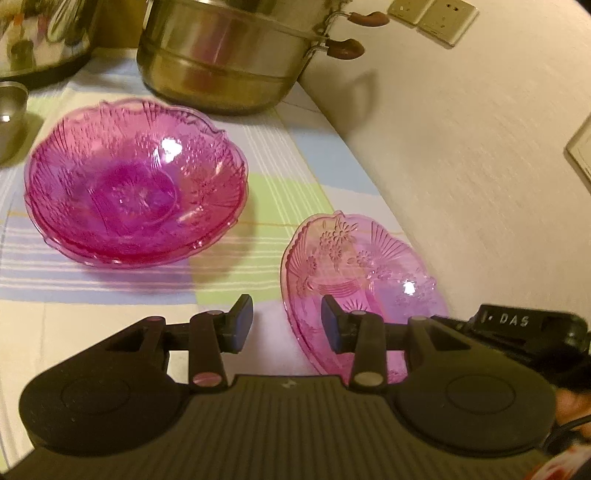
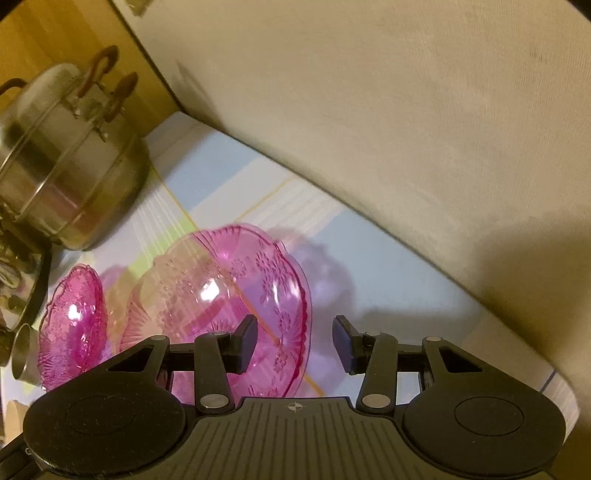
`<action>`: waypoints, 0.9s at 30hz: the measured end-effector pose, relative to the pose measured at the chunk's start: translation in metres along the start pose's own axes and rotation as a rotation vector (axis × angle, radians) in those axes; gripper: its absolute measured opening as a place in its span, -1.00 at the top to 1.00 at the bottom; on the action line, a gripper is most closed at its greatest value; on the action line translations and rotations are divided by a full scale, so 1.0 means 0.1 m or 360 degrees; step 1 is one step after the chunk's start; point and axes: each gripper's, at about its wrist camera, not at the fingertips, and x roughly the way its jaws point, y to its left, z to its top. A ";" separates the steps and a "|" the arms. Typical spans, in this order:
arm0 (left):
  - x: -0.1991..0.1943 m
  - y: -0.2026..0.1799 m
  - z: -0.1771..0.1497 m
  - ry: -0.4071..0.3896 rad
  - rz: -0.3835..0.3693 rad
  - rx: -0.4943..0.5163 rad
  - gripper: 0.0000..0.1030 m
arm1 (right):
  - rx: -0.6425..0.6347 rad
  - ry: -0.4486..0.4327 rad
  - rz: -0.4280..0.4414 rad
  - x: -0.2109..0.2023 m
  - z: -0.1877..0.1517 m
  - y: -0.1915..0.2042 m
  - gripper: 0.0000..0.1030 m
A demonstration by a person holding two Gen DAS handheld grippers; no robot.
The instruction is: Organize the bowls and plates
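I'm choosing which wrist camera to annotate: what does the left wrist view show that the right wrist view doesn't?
Only the left wrist view shows the wall sockets, the left gripper with open jaws astride the near rim of the single pink dish, and part of the other gripper's body at the right edge.

Only the right wrist view shows the steamer pot's lid and the right gripper, jaws open.

Both show the stacked pink bowls, the steel steamer pot, the checked cloth and the wall.
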 end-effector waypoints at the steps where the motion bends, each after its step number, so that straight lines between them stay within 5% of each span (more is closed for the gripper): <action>1: 0.02 0.02 0.00 0.0011 -0.0012 -0.0022 0.29 | 0.0015 0.0019 0.0008 0.02 0.00 -0.02 0.12; 11: 0.13 0.06 -0.01 0.0064 -0.0054 -0.0064 0.34 | 0.0053 0.0085 0.0043 0.12 0.00 -0.04 0.13; 17: 0.17 0.03 -0.02 0.0069 -0.0049 -0.0028 0.59 | 0.0066 0.0100 0.0058 0.15 -0.01 -0.04 0.14; 27: 0.21 0.01 -0.03 0.0081 -0.0067 -0.0008 0.79 | 0.0064 0.0132 0.0054 0.20 -0.03 -0.03 0.63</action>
